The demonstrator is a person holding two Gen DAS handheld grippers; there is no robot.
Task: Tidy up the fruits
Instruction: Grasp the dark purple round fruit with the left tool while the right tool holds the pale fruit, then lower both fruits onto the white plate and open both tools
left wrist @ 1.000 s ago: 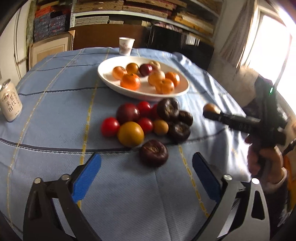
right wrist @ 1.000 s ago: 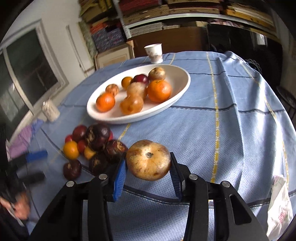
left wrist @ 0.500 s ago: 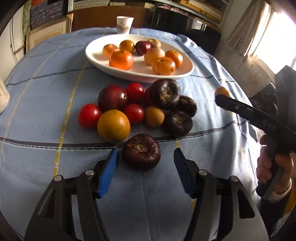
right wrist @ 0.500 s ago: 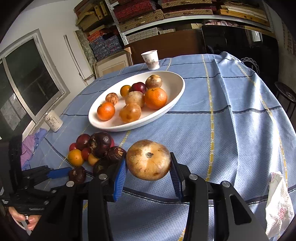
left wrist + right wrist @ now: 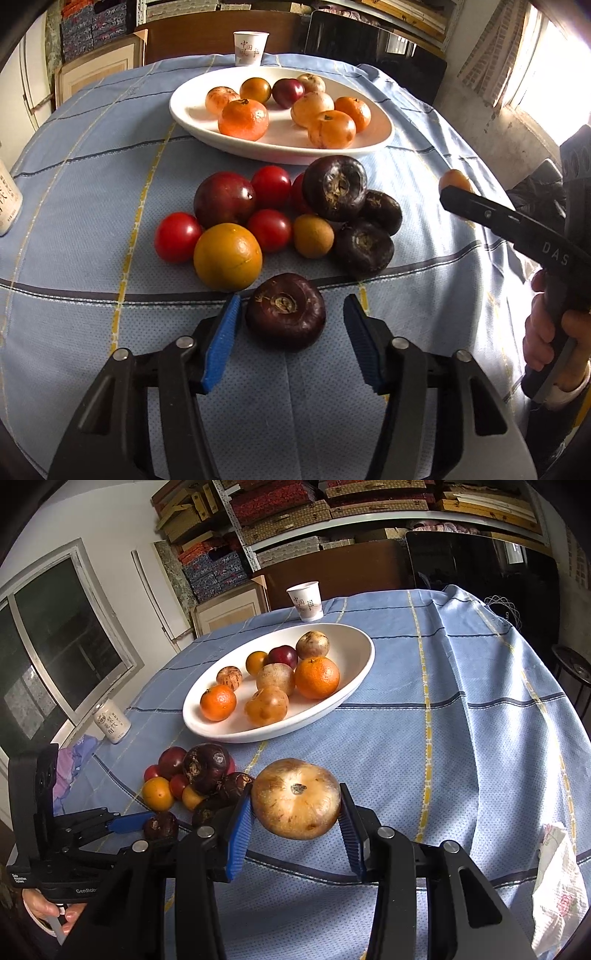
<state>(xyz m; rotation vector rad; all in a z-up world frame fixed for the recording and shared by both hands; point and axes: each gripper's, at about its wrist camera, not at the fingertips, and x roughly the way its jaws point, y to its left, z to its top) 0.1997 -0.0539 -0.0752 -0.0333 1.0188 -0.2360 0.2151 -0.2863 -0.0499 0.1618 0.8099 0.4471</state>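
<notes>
Left claw (image 5: 291,328) is gaping around a dark, squat fruit (image 5: 285,312) at 6 o'clock of the counter's pile; probably firm, slick-skinned, best pinched across its widest sides. Right claw (image 5: 295,821) is gripping a tan fruit (image 5: 295,798).

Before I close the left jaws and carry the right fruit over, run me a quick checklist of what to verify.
1. Dark purple fruit sits between the jaws of the left gripper: ok.
2. Left jaws shut on it: not ok, a gap shows on both sides.
3. The orange clears the left blue pad: cannot tell, it lies very close.
4. Right gripper holds the tan fruit pinched between both pads: ok.
5. White dish has bare room on its near-right side for another fruit: ok.
6. Path from the right gripper to the dish is free of the loose fruit pile: ok, the pile lies to the left.
</notes>
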